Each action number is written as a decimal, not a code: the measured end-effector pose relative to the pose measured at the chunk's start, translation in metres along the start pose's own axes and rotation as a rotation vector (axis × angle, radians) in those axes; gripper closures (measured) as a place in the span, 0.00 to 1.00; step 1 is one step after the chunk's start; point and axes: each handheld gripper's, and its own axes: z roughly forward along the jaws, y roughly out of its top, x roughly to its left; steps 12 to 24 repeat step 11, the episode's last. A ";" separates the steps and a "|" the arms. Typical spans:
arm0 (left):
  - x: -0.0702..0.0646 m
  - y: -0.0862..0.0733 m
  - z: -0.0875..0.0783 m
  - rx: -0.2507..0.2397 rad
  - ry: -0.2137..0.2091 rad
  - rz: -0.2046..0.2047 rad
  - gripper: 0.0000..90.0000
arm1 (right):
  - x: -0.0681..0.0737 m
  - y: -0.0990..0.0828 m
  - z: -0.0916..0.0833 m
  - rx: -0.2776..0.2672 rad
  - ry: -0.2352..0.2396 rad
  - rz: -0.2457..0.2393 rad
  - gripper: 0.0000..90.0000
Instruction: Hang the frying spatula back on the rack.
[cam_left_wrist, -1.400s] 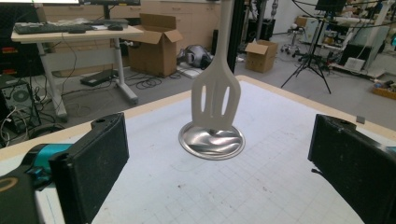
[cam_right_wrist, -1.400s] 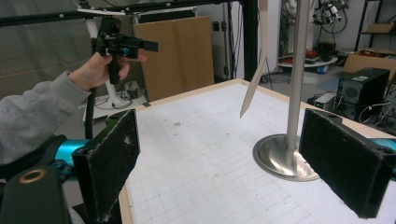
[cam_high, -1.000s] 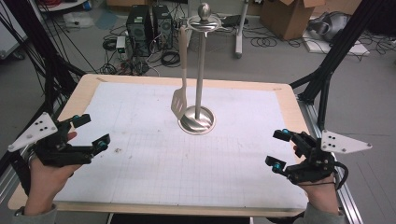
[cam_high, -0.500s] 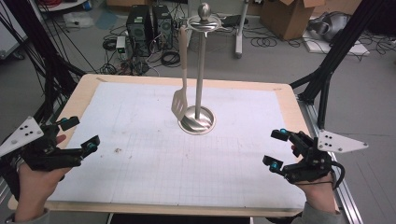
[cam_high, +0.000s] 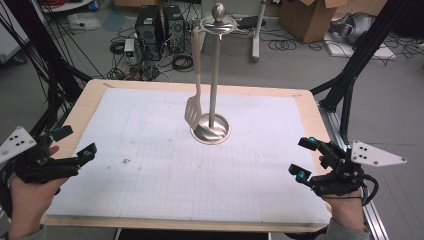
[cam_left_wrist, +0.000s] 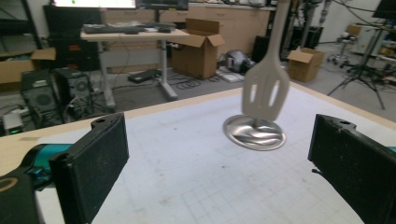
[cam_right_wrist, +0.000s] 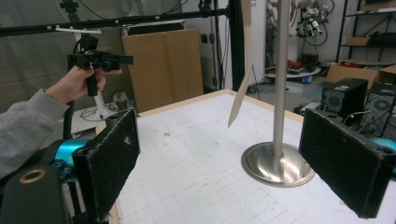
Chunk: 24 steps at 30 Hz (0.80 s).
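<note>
With both grippers (cam_high: 74, 144) (cam_high: 306, 158) spread empty, I am facing the spatula (cam_high: 193, 111) hanging upright ahead, nearer my left.

Your two grippers, the left gripper (cam_high: 75, 142) and the right gripper (cam_high: 305, 159), are black with teal fingertip accents, flat rough-padded jaws and grey three-cornered plates; your sleeves (cam_right_wrist: 25, 126) are grey.
</note>
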 end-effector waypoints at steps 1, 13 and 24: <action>0.002 0.000 -0.002 -0.003 0.009 -0.004 0.06 | -0.001 0.000 -0.002 -0.005 -0.004 -0.001 0.13; 0.002 -0.002 0.001 0.016 -0.009 0.004 0.06 | -0.005 -0.003 -0.010 -0.037 -0.051 0.008 0.13; 0.002 -0.002 0.001 0.016 -0.009 0.004 0.06 | -0.005 -0.003 -0.010 -0.037 -0.051 0.008 0.13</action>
